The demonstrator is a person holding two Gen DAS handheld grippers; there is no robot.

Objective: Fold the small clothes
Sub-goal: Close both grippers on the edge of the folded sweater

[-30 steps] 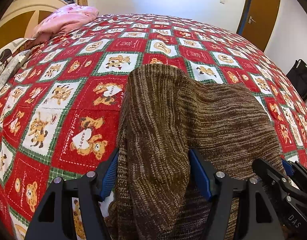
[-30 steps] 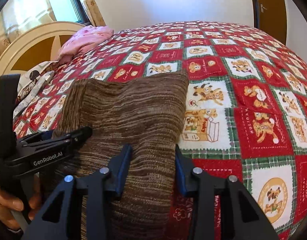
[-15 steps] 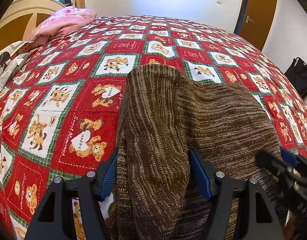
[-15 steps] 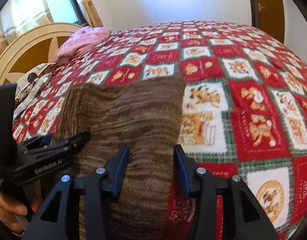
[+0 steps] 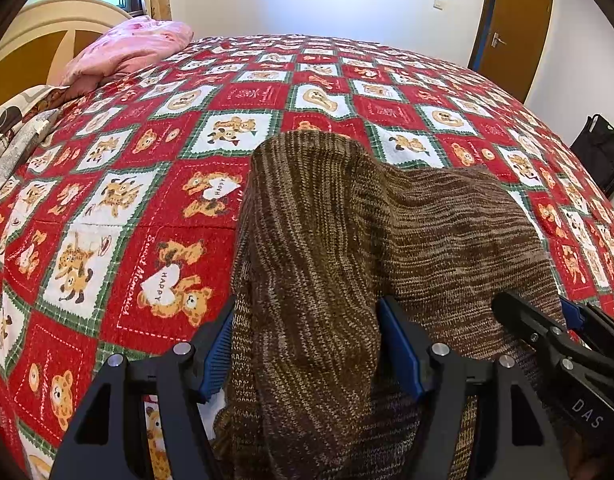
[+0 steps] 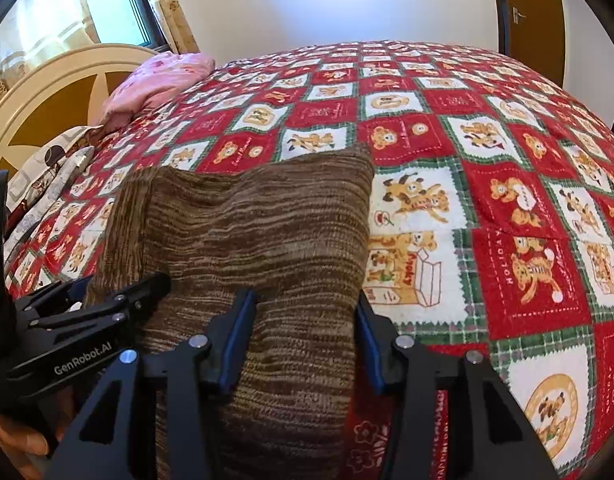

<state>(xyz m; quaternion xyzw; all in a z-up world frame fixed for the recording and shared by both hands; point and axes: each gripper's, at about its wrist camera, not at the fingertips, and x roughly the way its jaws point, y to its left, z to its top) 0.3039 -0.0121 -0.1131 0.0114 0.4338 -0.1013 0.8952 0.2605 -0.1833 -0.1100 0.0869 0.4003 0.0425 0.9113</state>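
Location: home bedroom. Indicators: bed (image 5: pixel 267 92) with teddy-bear patchwork quilt, pink pillow (image 5: pixel 127 48), cream headboard (image 6: pixel 55 92), curtained window (image 6: pixel 107 4), wooden door (image 5: pixel 511 28).

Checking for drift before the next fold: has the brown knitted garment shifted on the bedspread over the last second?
No. The brown knitted garment has its far edge at the same bear squares of the bedspread.

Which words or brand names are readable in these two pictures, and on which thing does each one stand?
"GenRobot.AI": on the left gripper, seen by the right camera.
"DAS": on the right gripper, seen by the left camera; any further letters run out of view.
"HAPPY": on white hearts on the bedspread.
"Sweet Memories": stitched beside that heart.
"HOLIDAY": on a red square of it, right view.
Other squares: too small to read.
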